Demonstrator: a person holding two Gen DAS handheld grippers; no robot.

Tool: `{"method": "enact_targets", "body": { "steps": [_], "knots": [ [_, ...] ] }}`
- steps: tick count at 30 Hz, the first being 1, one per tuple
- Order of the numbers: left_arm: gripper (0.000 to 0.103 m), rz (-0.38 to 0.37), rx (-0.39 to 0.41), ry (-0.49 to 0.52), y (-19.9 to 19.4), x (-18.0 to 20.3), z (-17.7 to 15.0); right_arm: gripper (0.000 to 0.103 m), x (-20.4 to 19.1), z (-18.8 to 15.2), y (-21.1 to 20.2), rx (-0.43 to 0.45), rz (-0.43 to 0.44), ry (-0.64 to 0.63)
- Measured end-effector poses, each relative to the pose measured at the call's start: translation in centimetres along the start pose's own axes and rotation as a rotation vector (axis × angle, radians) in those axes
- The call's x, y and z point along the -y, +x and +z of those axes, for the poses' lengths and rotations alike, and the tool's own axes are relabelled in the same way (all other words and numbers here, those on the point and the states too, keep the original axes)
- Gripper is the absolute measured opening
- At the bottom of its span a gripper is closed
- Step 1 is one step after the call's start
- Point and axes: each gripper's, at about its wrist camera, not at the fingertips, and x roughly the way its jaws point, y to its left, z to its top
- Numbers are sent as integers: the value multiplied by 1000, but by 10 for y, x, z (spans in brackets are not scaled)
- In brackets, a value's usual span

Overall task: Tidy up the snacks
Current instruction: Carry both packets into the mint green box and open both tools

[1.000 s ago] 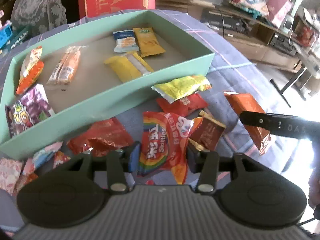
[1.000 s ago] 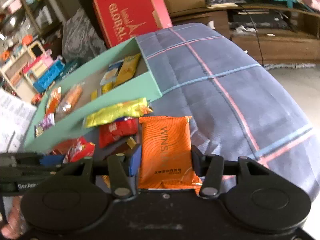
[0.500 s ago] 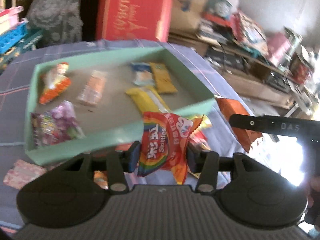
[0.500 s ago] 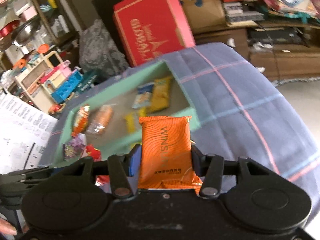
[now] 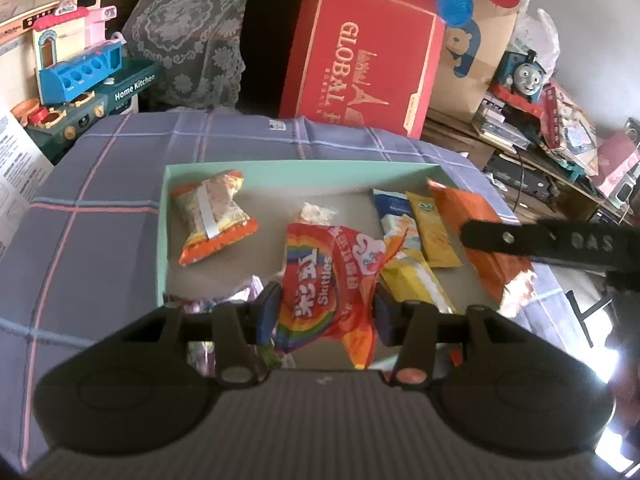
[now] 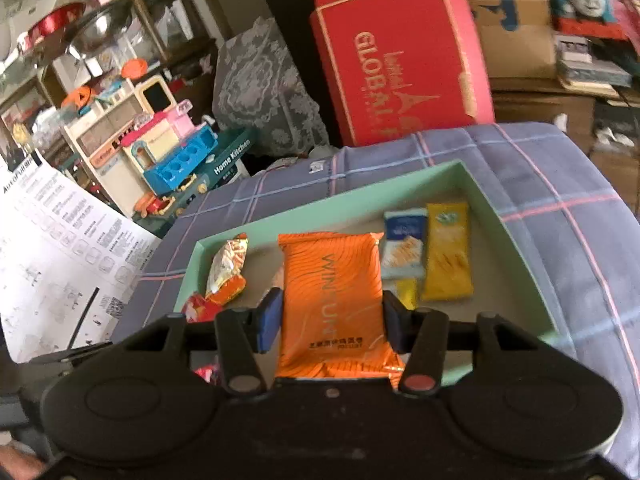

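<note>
Both packets up over the green tray [image 5: 160,240], ready to drop. Left gripper [image 5: 326,314] clenched on the Skittles bag [image 5: 324,284], above the near middle of the tray; right gripper [image 6: 330,320] clenched on the orange packet [image 6: 332,300], likewise over the tray floor. Best to lower each toward bare floor: Skittles between the orange-and-white packet [image 5: 212,212] at far left and the yellow packets [image 5: 416,284] at right. Then ease the fingers apart low down, one at a time, keeping the two grippers apart.
</note>
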Motion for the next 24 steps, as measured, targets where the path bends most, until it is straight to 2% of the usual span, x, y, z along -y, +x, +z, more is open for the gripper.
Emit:
{"method": "enact_targets", "body": {
  "steps": [4, 8, 14, 18, 19, 20, 21, 22, 23, 24],
  "knots": [
    [47, 5, -23, 9, 26, 1, 15, 51, -7, 21, 32, -23, -6, -17],
    [47, 43, -29, 17, 53, -6, 39, 51, -5, 38, 60, -31, -5, -14],
    [47, 102, -21, 42, 89, -12, 77, 51, 3, 51, 97, -63, -13, 15],
    [49, 137, -28, 47, 107, -16, 89, 53, 7, 58, 118, -83, -4, 38],
    [51, 146, -27, 48, 110, -16, 89, 55, 8, 59, 122, -84, -1, 40],
    [59, 160, -19, 49, 112, -16, 89, 57, 8, 60, 125, -85, 7, 46],
    [68, 171, -11, 52, 112, -15, 89, 71, 9, 61, 126, -87, 16, 53],
    [89, 185, -4, 51, 112, -14, 88, 88, 10, 62, 127, -86, 23, 62],
    [103, 201, 8, 49, 111, -13, 87, 93, 11, 63, 127, -76, 16, 64],
    [103, 210, 20, 50, 109, -12, 85, 97, 12, 62, 125, -61, 10, 62]
  ]
}}
